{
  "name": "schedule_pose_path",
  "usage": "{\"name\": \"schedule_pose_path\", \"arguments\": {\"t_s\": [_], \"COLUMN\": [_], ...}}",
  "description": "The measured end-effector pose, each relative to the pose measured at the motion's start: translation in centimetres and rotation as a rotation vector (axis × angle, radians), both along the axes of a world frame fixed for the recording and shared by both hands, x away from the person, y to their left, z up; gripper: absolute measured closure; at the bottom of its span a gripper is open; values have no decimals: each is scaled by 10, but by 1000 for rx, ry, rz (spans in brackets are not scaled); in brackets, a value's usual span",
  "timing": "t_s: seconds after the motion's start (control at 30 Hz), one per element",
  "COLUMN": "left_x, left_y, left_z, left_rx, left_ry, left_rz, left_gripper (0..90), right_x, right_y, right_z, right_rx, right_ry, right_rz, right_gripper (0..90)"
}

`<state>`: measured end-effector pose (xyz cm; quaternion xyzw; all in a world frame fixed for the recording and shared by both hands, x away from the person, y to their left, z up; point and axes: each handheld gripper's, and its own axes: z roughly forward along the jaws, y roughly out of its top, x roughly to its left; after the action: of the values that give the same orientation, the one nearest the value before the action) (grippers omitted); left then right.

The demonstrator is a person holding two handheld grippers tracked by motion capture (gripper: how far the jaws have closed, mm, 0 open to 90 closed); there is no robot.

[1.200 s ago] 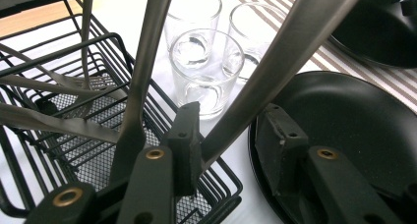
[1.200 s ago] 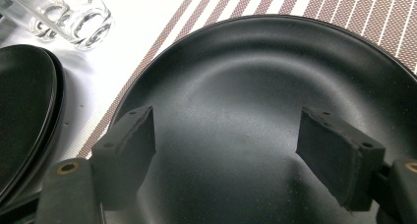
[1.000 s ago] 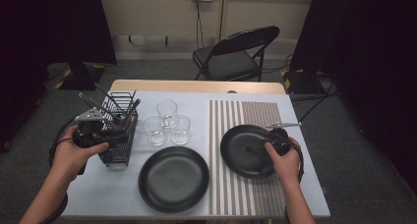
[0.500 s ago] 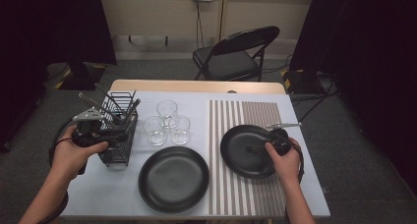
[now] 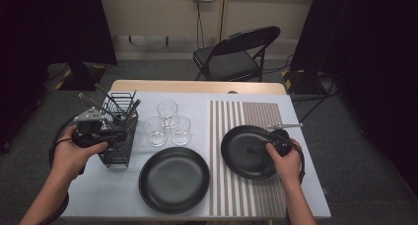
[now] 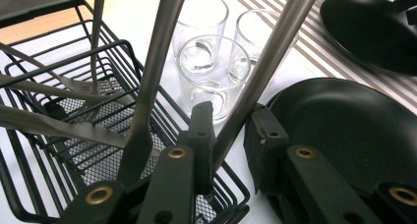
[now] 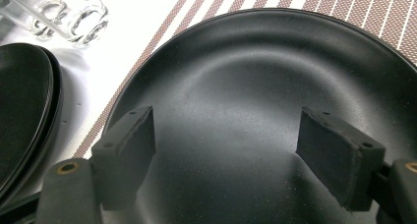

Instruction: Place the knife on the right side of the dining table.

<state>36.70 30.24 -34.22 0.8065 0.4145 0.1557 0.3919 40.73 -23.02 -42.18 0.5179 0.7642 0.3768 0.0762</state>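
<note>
The table carries a pale cover, and on its right part lies a striped mat. A folding chair stands behind the table, on the far side. Two black plates lie on the table: the near plate rests on the pale cover in the middle, and the right plate rests on the striped mat. A black wire basket stands at the left side and holds several metal utensils, which lean in different directions. Three clear glasses stand close together between the basket and the mat, upright. The left tongs are held by the person's left hand at the basket; in the left gripper view they are a little apart, and one metal utensil handle passes through the gap, touching the left jaw, but it cannot be told if both jaws press it. The right tongs, held in the right hand, are spread wide over the right plate with nothing between them. A thin metal piece lies just beyond this plate on the mat.
</note>
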Motion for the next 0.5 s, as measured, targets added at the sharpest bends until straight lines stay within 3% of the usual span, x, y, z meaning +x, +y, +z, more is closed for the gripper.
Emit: {"name": "schedule_pose_path", "arguments": {"t_s": [0.23, 0.37, 0.5], "left_x": [-1, -2, -4], "left_y": [4, 6, 7], "left_z": [4, 7, 13], "left_rx": [29, 19, 56], "left_ry": [-27, -42, -74], "left_rz": [16, 29, 25], "left_gripper": [765, 779, 807], "right_x": [0, 0, 0], "right_y": [0, 0, -1], "right_z": [0, 0, 1], "right_rx": [1, 1, 20], "right_ry": [-3, -4, -2], "right_rz": [-1, -2, 1], "right_gripper": [215, 215, 215]}}
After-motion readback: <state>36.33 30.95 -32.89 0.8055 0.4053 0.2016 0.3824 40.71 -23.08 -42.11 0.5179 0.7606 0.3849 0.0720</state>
